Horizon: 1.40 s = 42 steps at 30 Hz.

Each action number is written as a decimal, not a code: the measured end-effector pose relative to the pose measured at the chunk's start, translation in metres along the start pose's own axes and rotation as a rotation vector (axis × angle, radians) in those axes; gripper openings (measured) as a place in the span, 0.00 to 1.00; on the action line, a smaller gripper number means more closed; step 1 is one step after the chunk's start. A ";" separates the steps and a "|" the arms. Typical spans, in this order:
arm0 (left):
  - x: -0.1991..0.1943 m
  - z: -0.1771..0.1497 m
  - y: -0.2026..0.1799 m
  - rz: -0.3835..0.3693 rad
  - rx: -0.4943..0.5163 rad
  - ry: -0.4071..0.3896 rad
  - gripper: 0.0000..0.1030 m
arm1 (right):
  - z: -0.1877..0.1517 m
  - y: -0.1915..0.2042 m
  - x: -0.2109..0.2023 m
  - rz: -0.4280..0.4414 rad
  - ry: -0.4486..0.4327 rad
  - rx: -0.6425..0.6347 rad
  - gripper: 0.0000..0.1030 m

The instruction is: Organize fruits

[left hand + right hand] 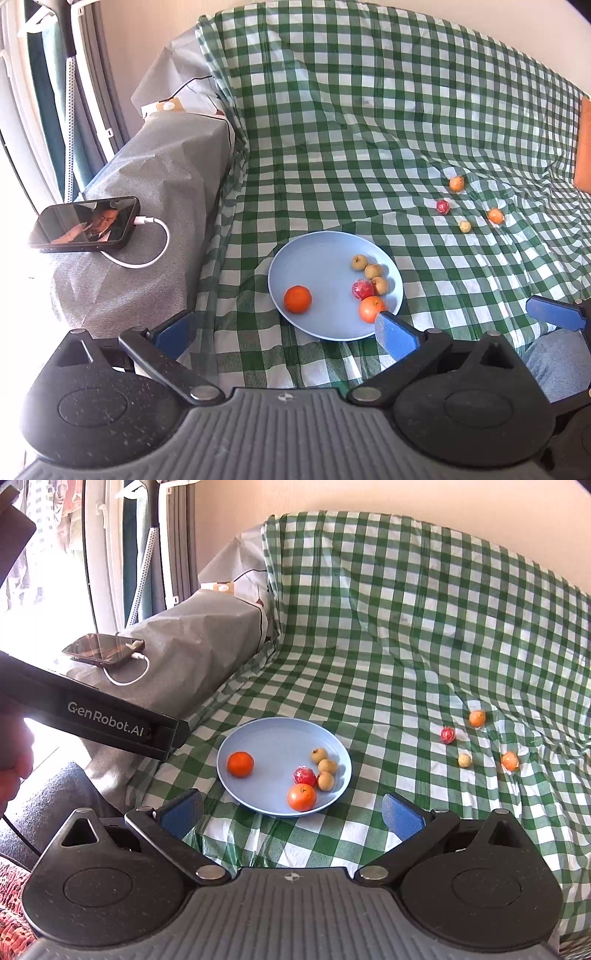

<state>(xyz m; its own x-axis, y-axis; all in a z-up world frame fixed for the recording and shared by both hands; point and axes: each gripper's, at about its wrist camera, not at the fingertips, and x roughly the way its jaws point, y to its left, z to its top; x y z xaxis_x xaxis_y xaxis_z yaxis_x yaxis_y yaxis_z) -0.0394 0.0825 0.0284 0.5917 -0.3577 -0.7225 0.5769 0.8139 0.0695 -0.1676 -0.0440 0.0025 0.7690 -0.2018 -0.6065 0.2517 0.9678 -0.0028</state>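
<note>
Looking down from the left wrist: left claw [286,332] spread wide, nothing between its blue pads, hanging above the near rim of the plate [314,254]. The plate sits on the green checked cloth [369,129] and holds a tangerine [297,299] alone on its left side, then on the right a cluster touching each other: three tan fruits [373,271], a red fruit [362,289] and an orange [372,309]. Well apart to the right, four loose fruits [465,205] lie on the cloth: two orange, one red, one pale. A phone [85,224] with a white cable lies on the grey-covered armrest at left. A blue finger of the other claw shows at the right edge.

Right wrist view: right claw [293,818] spread wide and empty, above the cloth just in front of the plate [277,734]. Same six fruits on the plate, the tangerine [240,764] apart from the rest. The four loose fruits [476,738] sit to the right. The left tool's black body crosses the left side, a hand [13,757] gripping it.
</note>
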 end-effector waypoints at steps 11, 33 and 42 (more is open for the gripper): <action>-0.011 -0.002 -0.002 0.001 0.011 -0.022 1.00 | -0.002 0.002 -0.012 -0.005 -0.030 -0.002 0.99; 0.004 -0.002 -0.006 0.011 0.033 0.024 1.00 | -0.004 -0.007 -0.001 0.001 0.002 0.041 0.99; 0.031 0.010 -0.022 0.015 0.067 0.076 1.00 | -0.007 -0.035 0.018 -0.038 0.025 0.146 0.99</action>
<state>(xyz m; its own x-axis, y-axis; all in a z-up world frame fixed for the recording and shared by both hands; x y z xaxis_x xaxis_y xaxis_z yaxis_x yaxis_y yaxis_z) -0.0283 0.0494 0.0117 0.5574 -0.3083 -0.7709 0.6065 0.7853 0.1246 -0.1663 -0.0808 -0.0136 0.7426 -0.2326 -0.6281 0.3651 0.9268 0.0884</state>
